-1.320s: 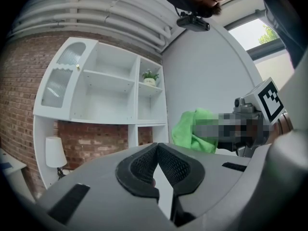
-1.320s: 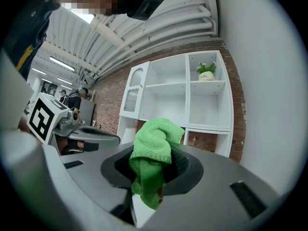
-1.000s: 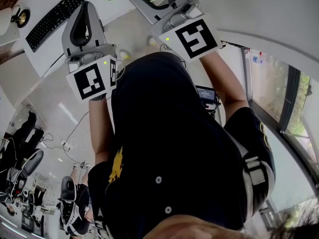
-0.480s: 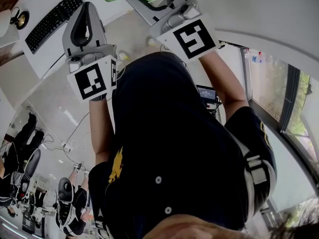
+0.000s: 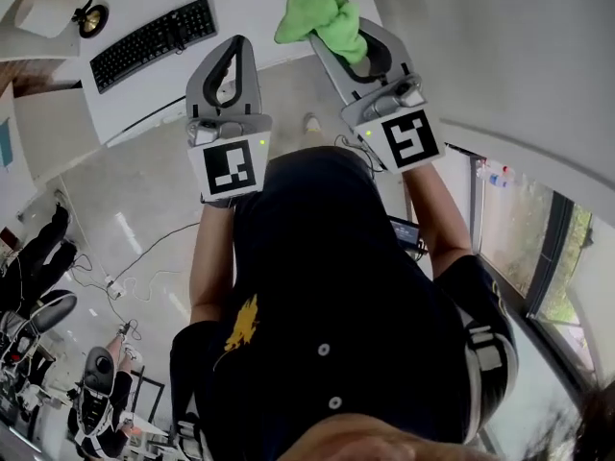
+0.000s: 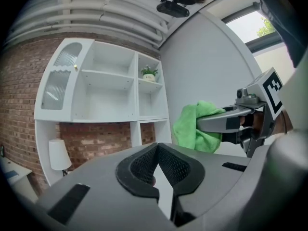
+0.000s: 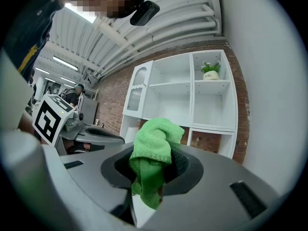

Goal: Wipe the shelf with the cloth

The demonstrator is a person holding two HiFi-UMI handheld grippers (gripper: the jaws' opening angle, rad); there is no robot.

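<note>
Two grippers face the shelf: right gripper, fingers clamping the cloth, points straight at it, apparently well short; left gripper, fingers pressed together, empty.

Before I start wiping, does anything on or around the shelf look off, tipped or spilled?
Nothing stands out. The shelf stands level, its open compartments bare except an upright potted plant in the top right one. The green cloth hangs bunched but clamped in the right tongs; the left tongs are shut on nothing.
</note>
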